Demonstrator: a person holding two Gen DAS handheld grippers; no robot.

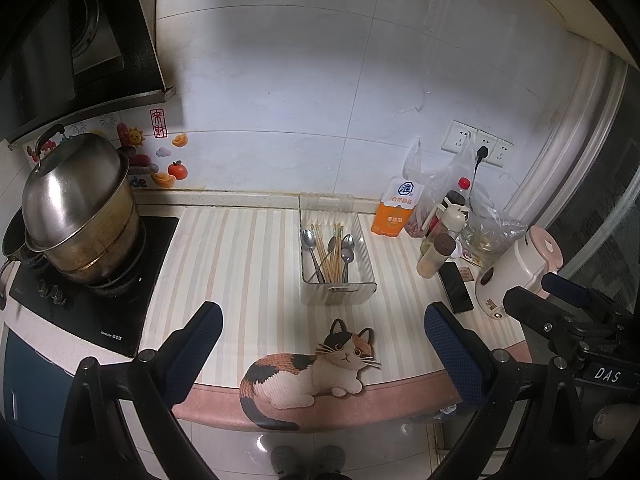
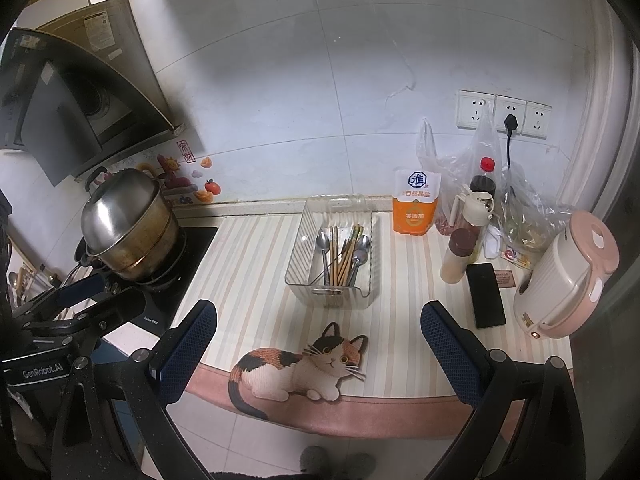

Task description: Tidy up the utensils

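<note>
**Spoons and chopsticks together in one clear bin, both grippers held back**

Gathered in the clear ribbed bin (image 1: 338,258) on the striped counter mat (image 1: 248,264): wooden chopsticks (image 1: 334,254) leaning in the middle, metal spoons (image 1: 309,242) on both sides, bowls up, mixed and not sorted by kind. Could fit utensils already collected, or a bin waiting for sorting. Left gripper (image 1: 322,344) and right gripper (image 2: 318,342) held low before the counter edge, jaws wide apart, nothing between them, probably for a free view of the bin. Phone (image 2: 485,294) and pink kettle (image 2: 568,276) standing well to the right, outside the reach path.
</note>
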